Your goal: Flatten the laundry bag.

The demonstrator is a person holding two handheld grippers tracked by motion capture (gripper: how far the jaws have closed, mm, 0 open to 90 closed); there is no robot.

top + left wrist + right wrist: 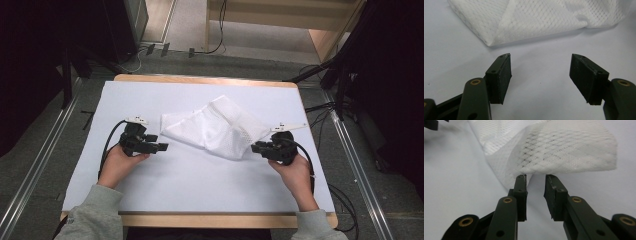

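Two claws are working this white mesh cloth (215,127), which is lying crumpled mid-table on the pale table (200,185), its long axis running from far right down toward my left. My right claw (256,147) is sitting at the cloth's near right edge, jaws parted a little with nothing pinched; in the right gripper view the raised fold (564,152) is hanging just beyond the tips. My left claw (162,147) is spread wide and empty, pointing at the cloth's left corner (489,43), near but apart. The right one is nearer, I judge. No containers are lying about.
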